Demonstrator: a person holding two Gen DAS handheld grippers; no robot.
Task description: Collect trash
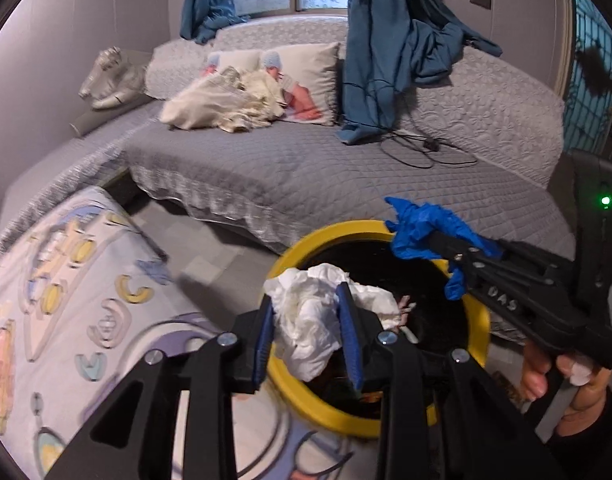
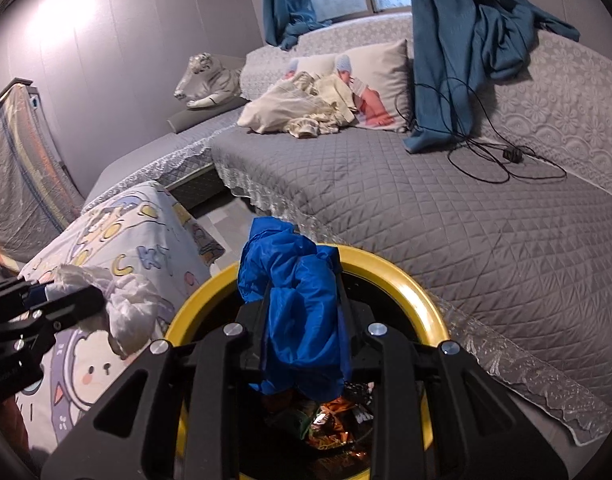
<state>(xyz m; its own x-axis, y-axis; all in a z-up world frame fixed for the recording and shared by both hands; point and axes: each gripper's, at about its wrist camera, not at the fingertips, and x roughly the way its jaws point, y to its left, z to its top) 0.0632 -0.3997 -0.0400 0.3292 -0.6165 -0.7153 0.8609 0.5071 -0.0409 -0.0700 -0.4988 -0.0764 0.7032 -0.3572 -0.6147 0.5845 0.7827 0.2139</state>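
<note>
A black bin with a yellow rim point(image 1: 480, 320) stands on the floor beside the bed; it also shows in the right wrist view point(image 2: 390, 270). My left gripper point(image 1: 306, 312) is shut on a crumpled white tissue point(image 1: 310, 328) held over the bin's near-left rim. My right gripper point(image 2: 301, 280) is shut on a crumpled blue glove point(image 2: 301, 320) held over the bin's opening. The right gripper with the glove point(image 1: 418, 232) shows in the left wrist view; the left gripper's tissue point(image 2: 125, 312) shows in the right wrist view. Colourful wrappers point(image 2: 330, 424) lie inside the bin.
A grey quilted bed point(image 1: 306, 168) fills the far side, with pillows, a cream cloth point(image 1: 225, 104), a black cable point(image 1: 418, 148) and hanging blue curtains point(image 1: 386, 40). A cartoon-print mattress point(image 1: 65, 300) lies at the left. A white tiger figure point(image 2: 209, 80) sits by the wall.
</note>
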